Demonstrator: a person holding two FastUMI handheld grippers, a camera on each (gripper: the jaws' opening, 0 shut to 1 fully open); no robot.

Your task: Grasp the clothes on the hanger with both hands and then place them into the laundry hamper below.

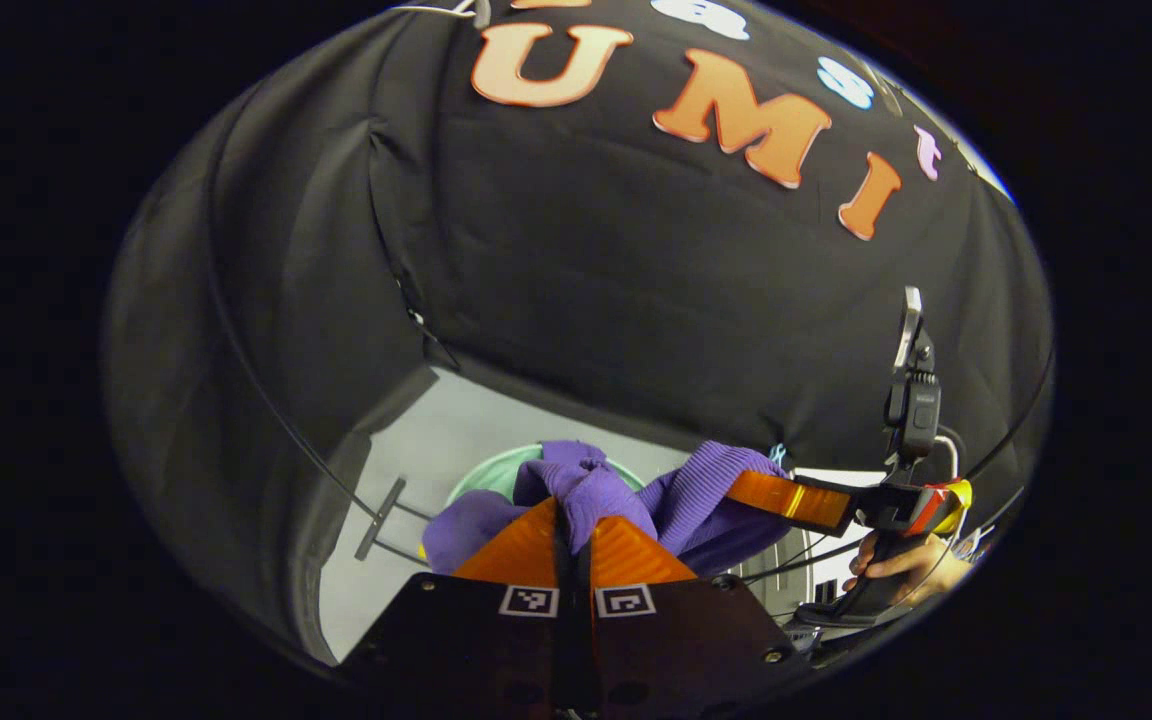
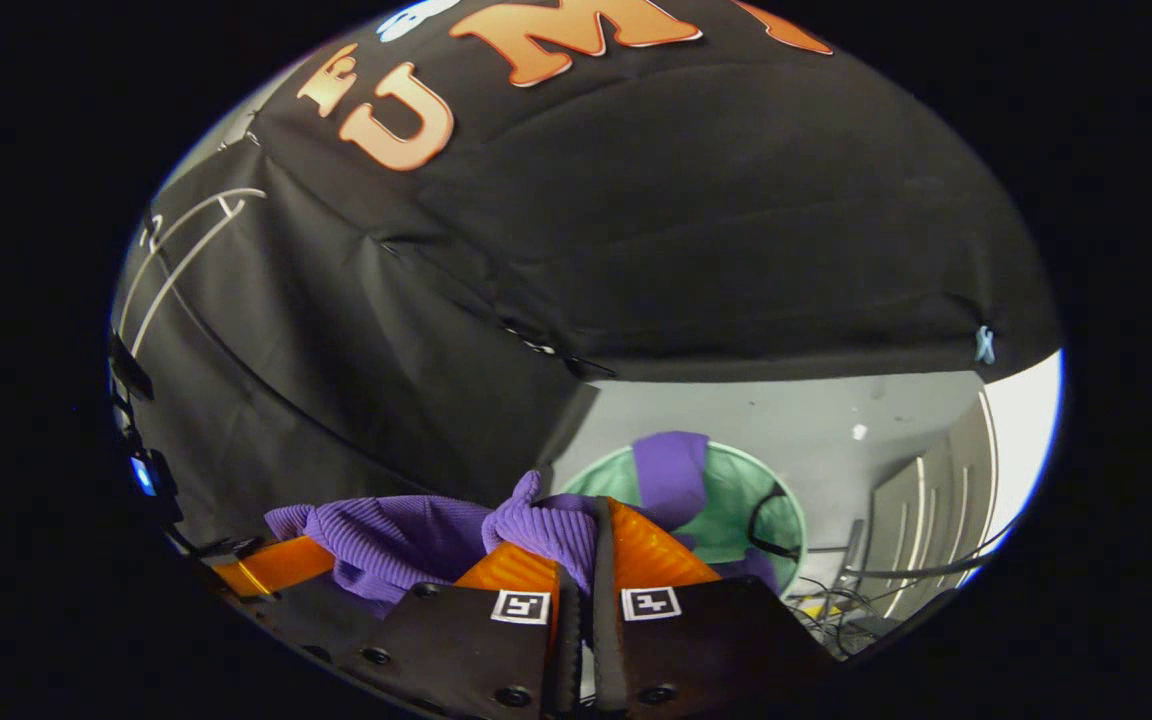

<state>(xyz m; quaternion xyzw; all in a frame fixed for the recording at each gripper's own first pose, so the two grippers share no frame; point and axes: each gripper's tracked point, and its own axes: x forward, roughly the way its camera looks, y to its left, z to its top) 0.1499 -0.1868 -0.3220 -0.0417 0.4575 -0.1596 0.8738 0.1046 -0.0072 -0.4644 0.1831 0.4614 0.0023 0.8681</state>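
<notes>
A purple knitted garment hangs stretched between my two grippers, above a round pale-green laundry hamper. In the left gripper view my left gripper is shut, with a fold of purple knit pinched between its orange fingers. Off to the right, the right gripper holds the garment's other end, with a hand on its handle. In the right gripper view my right gripper is shut on the purple garment; a sleeve hangs down into the hamper. The left gripper's orange finger shows at lower left.
The hamper stands on a grey floor at the foot of the black cloth wall. A thin metal stand rests on the floor at left. Cables and light panels lie beyond the hamper on the right.
</notes>
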